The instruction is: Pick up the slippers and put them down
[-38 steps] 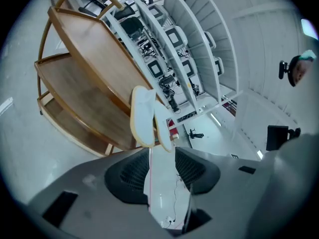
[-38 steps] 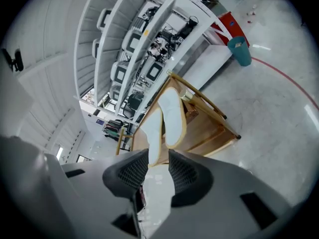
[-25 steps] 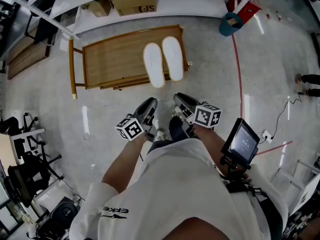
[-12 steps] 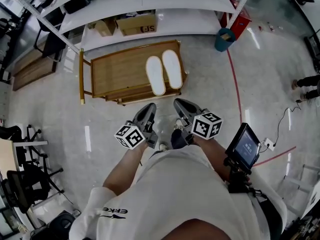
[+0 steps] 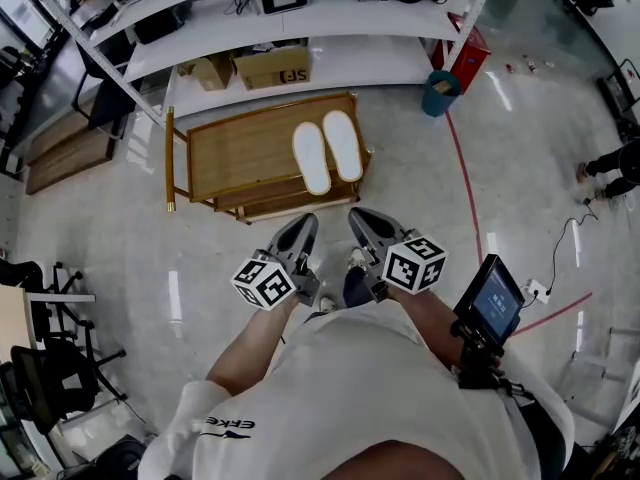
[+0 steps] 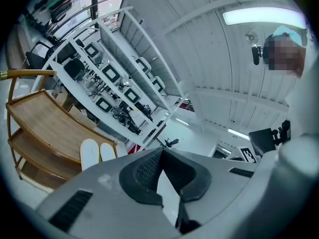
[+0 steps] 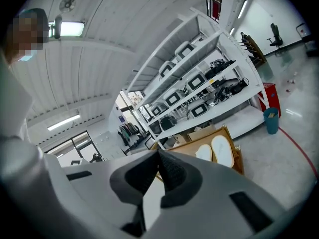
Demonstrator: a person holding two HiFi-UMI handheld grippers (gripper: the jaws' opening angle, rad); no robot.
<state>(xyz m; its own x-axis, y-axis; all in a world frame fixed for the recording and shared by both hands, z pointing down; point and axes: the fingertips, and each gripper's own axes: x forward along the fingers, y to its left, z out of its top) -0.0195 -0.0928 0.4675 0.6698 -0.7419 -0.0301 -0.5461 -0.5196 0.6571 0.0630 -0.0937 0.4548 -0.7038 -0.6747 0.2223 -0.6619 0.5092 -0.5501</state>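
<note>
A glossy pale floor carried a red line. White shelving stood behind a wooden trolley, holding a cardboard box; a teal bin stood beside it.

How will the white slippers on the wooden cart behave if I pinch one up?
Probably light and floppy: the white slippers look thin and flat, so a pinched one may droop. Lying flat on the wooden cart, they should not roll, but may slide on its smooth top if pushed.

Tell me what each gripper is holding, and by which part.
Nothing is held. The left gripper and right gripper are both shut and empty; the white slippers lie on the wooden cart's top shelf.
</note>
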